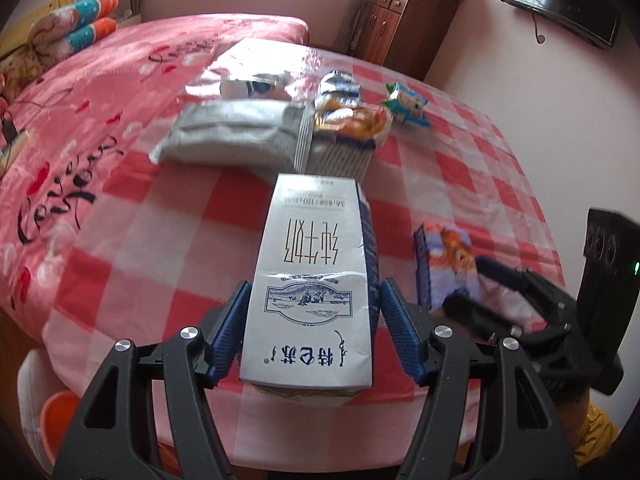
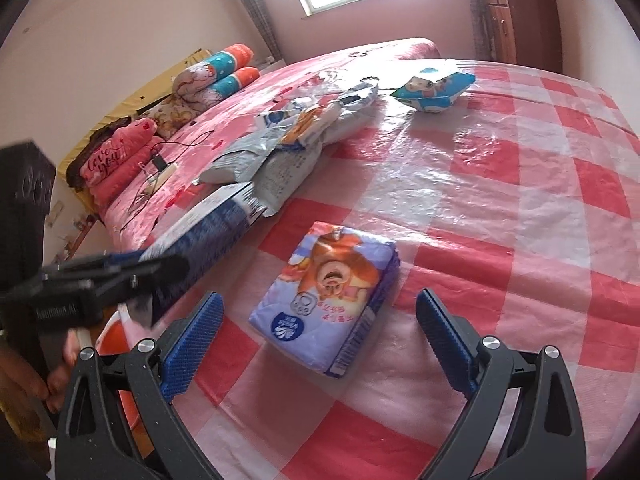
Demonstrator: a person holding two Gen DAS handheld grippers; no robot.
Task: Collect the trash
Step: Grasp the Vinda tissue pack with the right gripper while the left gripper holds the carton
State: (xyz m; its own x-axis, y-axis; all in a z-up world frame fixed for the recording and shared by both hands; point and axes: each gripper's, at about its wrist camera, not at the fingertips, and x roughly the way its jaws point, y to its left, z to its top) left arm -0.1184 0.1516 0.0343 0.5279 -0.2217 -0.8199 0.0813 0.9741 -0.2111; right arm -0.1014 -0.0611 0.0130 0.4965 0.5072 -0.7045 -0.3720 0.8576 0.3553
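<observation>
Milk carton mid-frame sits clamped in your L gripper, R gripper spread wide — slick sides, could slip.

Black plastic linkage arms with round silver screws on both grippers: left gripper, right gripper. Ribbed blue pads lining the fingers. Bare skin on left hand; yellow sleeve at its edge.
</observation>
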